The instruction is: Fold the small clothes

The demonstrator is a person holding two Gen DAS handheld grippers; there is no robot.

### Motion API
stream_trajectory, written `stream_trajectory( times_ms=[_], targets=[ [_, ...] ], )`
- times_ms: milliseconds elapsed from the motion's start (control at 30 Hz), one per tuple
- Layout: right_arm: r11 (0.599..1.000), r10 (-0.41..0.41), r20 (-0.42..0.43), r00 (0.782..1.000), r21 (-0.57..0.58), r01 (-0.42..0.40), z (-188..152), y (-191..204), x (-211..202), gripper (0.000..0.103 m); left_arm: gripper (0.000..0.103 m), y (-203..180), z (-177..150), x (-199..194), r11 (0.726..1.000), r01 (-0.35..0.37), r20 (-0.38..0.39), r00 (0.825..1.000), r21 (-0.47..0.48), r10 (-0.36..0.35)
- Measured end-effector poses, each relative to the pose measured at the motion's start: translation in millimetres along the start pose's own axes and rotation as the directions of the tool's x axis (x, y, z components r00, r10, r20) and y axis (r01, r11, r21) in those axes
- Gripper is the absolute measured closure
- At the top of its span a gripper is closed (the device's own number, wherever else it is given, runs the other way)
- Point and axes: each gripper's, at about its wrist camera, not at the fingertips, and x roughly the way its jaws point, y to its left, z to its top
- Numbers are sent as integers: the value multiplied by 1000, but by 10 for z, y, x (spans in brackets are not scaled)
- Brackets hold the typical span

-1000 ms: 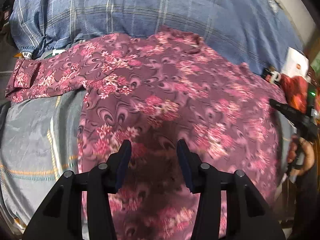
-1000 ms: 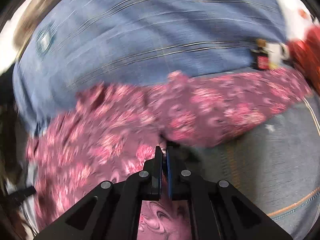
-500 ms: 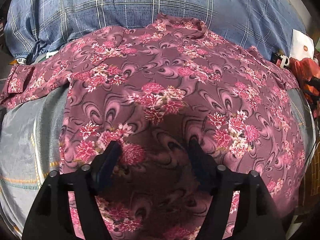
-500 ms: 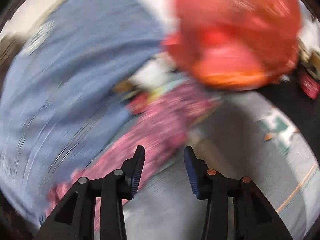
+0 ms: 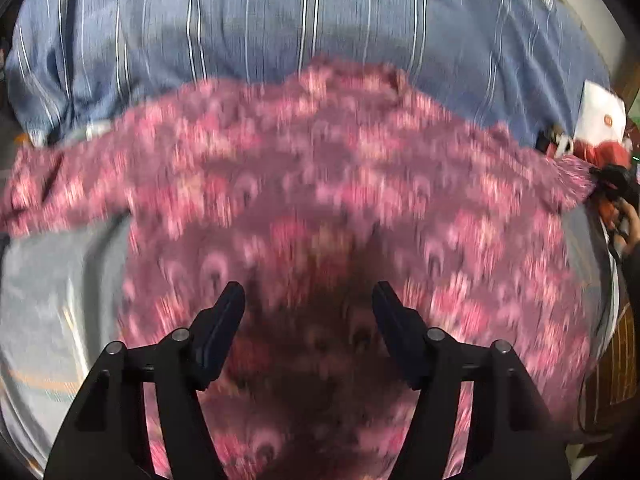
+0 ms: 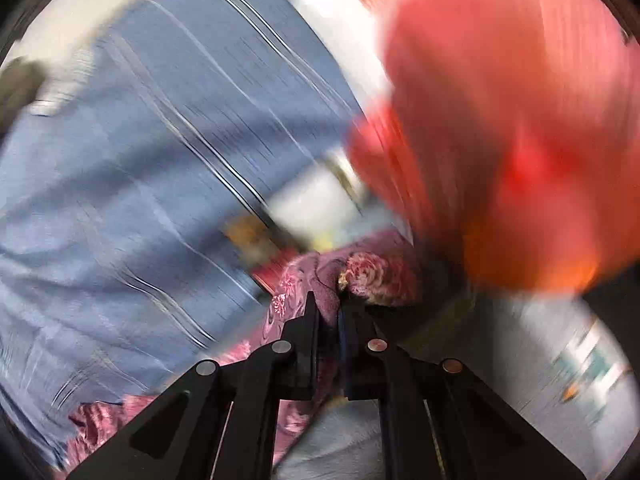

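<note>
Shirt: our pink flowery shirt (image 5: 320, 184) lies spread out on the bed, over the gray sheet (image 5: 52, 280) and next to the blue striped blanket (image 5: 280, 20).
Right tool: our right tool (image 6: 329, 312) is clenched on the end of one sleeve (image 6: 360, 276).
Left tool: our left tool (image 5: 308, 312) is closing over the shirt's middle, pinching nothing yet.
Do it well: we think we should pull the sleeve gently across, keeping the shirt flat.
</note>
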Motion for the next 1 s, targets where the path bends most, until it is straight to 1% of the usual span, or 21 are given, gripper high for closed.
stream_trajectory(
  times_ms=[33,67,100,167,200,267,333,367,433,500,533,567,633,700,767,867,933,1000],
  targets=[
    [1000,-9,40,999,-27,10,72,43,-112,96,37,3,71,-2,1000,0,16,1000,-1,0],
    [997,-54,77,996,-54,58,162,62,-212,96,37,13,139,19,1000,2,21,1000,-8,-1],
    [994,-85,75,994,-64,90,202,63,-218,96,37,25,204,73,1000,8,14,1000,-22,-8],
    [986,-137,27,990,-87,139,252,43,-158,96,37,59,268,216,999,16,-9,1000,-52,-17],
    [982,-161,14,987,-96,161,238,45,-155,96,37,78,282,341,997,16,-42,999,-71,-19],
    [982,-165,7,986,-93,165,181,126,-184,96,37,109,266,498,996,20,-88,996,-89,-27],
    [989,-120,2,993,-89,119,119,245,-237,96,37,76,258,498,997,-8,-59,998,-73,4],
    [991,-92,-6,996,-103,91,65,363,-292,96,37,58,266,507,998,-8,-64,998,-66,4],
    [990,-34,-12,999,-137,32,-47,606,-409,96,37,70,274,521,996,-3,-69,998,-87,-3],
    [988,31,-37,999,-150,-36,-175,841,-418,96,37,76,282,529,996,6,-71,997,-92,-12],
    [983,82,-61,995,-160,-91,-279,1031,-472,96,37,85,285,527,995,14,-70,997,-97,-21],
    [979,105,-74,992,-168,-116,-340,1174,-423,96,37,94,290,524,995,20,-70,997,-102,-28],
    [961,172,-120,978,-196,-194,-551,1534,-480,95,37,115,294,493,992,42,-73,996,-119,-51],
    [943,212,-161,964,-224,-245,-764,1829,-536,95,37,167,278,461,989,62,-71,995,-137,-72],
    [920,247,-209,946,-256,-297,-1017,2142,-590,95,37,214,257,418,988,61,-72,995,-140,-72],
    [890,277,-274,921,-288,-354,-1415,2594,-639,95,37,264,235,355,991,49,-67,996,-128,-58],
    [876,281,-307,909,-305,-374,-1657,2826,-661,95,37,330,212,282,991,50,-54,997,-120,-57],
    [858,291,-345,892,-320,-403,-1890,3076,-670,95,37,435,195,209,992,49,-40,998,-120,-54]
  ],
)
